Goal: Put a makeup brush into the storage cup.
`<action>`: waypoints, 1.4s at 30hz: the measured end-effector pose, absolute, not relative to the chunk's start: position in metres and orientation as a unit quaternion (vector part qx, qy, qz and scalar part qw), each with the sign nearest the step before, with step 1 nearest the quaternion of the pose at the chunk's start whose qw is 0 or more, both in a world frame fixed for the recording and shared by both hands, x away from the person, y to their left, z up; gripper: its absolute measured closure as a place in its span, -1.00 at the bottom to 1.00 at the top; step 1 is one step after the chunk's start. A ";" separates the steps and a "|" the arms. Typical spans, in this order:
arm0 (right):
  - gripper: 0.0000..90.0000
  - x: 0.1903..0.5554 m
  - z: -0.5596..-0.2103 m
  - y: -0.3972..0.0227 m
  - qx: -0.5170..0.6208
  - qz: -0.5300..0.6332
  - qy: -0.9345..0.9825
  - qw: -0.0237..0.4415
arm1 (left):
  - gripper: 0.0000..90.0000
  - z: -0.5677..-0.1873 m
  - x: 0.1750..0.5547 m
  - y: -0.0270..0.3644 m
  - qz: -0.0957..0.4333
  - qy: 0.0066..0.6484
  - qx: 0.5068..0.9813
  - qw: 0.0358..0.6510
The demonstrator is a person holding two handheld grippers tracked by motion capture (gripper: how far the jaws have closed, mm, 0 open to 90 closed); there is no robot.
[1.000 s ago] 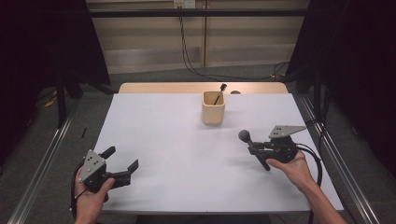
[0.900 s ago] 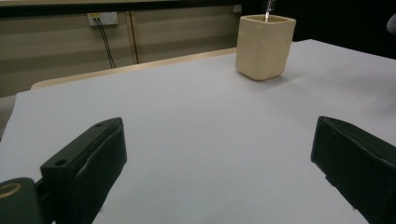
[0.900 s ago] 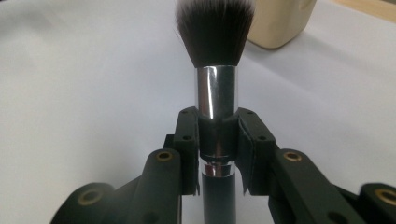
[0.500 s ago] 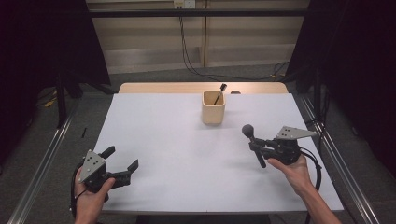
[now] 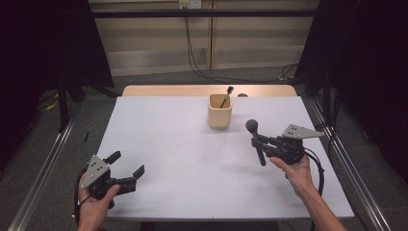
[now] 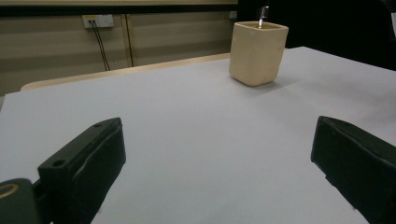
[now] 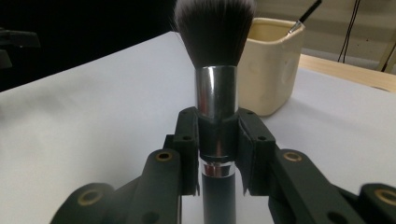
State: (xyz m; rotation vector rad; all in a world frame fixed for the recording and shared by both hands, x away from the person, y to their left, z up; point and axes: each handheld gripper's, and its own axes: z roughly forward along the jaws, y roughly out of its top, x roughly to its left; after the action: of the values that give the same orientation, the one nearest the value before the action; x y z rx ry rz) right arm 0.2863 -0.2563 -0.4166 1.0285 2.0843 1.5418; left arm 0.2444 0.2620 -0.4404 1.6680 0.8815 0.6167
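- From above, my white table [image 5: 192,159] is evenly and brightly lit, while the room to its left and right falls into near black.
- My cream cup [image 6: 258,52] throws only a soft, faint shadow.
- My brush [image 7: 215,84] shows glare along its metal ferrule; its near handle blurs.
- My left gripper's [image 6: 219,163] near jaws look soft.
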 end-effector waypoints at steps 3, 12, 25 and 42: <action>0.61 0.290 -0.411 -0.250 0.362 0.546 0.735 0.177 | -0.93 -0.441 0.244 0.262 0.260 0.372 0.704 0.547; 0.60 0.304 -0.401 -0.237 0.361 0.563 0.722 0.177 | -0.93 -0.440 0.244 0.262 0.260 0.376 0.698 0.552; 0.60 0.326 -0.386 -0.230 0.360 0.578 0.706 0.193 | -0.92 -0.440 0.244 0.263 0.264 0.370 0.702 0.549; 0.60 0.362 -0.364 -0.215 0.362 0.597 0.686 0.205 | -0.91 -0.441 0.245 0.263 0.262 0.369 0.705 0.546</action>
State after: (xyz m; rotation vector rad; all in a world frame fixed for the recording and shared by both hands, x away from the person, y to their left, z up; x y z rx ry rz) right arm 0.3625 -0.2146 -0.3636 1.0083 1.9138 1.6637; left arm 0.2454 0.2635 -0.4407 1.6722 0.8746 0.6210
